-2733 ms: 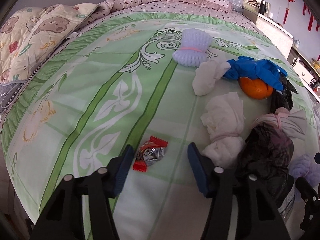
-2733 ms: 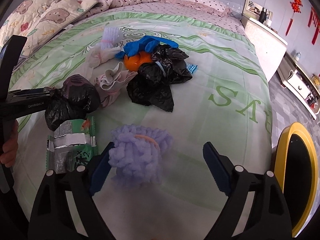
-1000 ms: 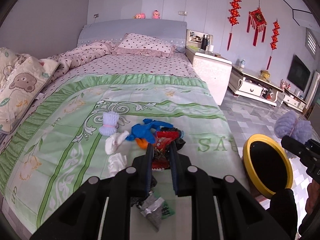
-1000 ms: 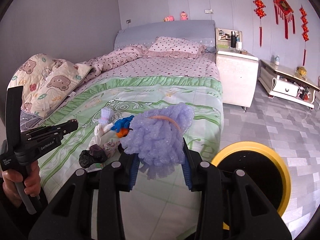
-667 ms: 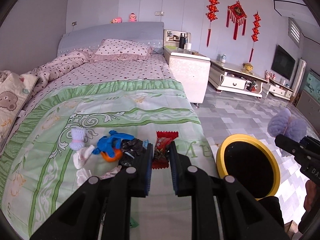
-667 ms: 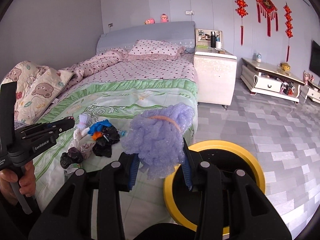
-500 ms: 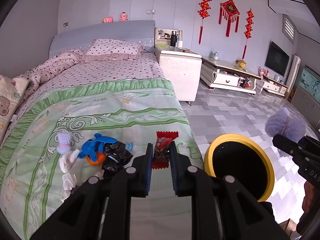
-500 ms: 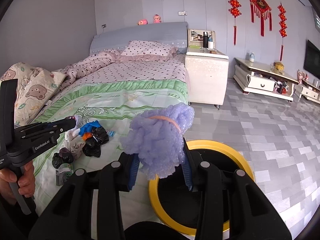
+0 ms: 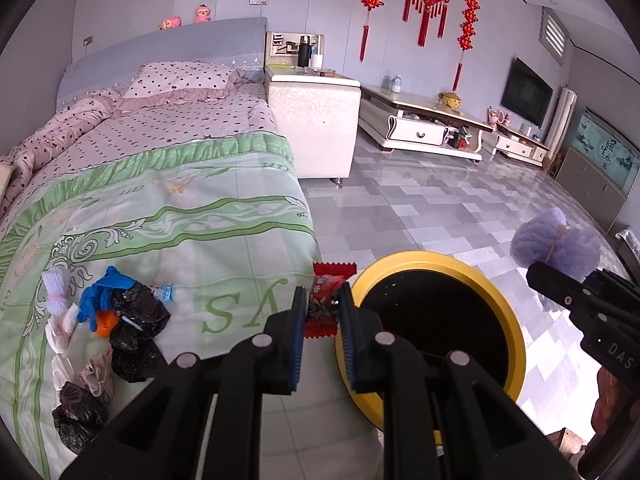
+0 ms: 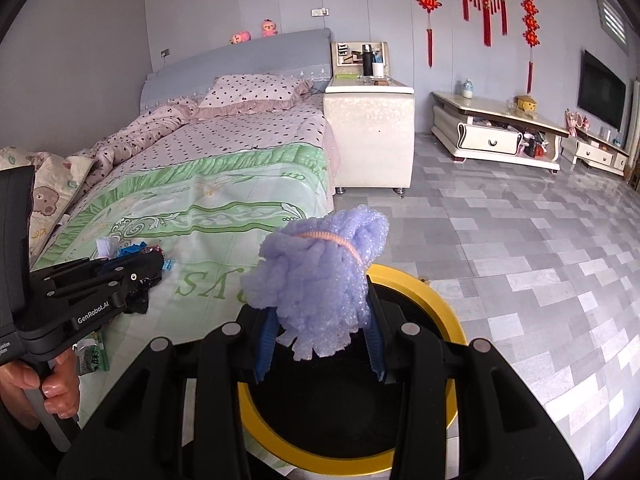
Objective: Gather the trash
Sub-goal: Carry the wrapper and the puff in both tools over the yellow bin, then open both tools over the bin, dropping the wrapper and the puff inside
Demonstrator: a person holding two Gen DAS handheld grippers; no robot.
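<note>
My left gripper [image 9: 322,312] is shut on a red candy wrapper [image 9: 326,300] and holds it at the left edge of a yellow-rimmed black trash bin [image 9: 508,312] on the floor. My right gripper [image 10: 320,336] is shut on a purple foam bundle [image 10: 316,280] tied with a pink band, held above the same bin [image 10: 444,312]. The bundle [image 9: 556,246] and right gripper also show at the right of the left wrist view. More trash lies on the green bedspread [image 9: 180,216]: black bags [image 9: 136,316], a blue glove [image 9: 96,296], white wads [image 9: 54,288].
The bed fills the left side, with a white nightstand [image 9: 316,120] at its head. A TV cabinet [image 9: 424,124] stands along the far wall. Grey tiled floor [image 10: 540,248] lies to the right of the bin.
Both grippers have swung right from the bed toward the bin. The bin now sits directly beneath the purple bundle and beside the wrapper. Both still hold their items.
</note>
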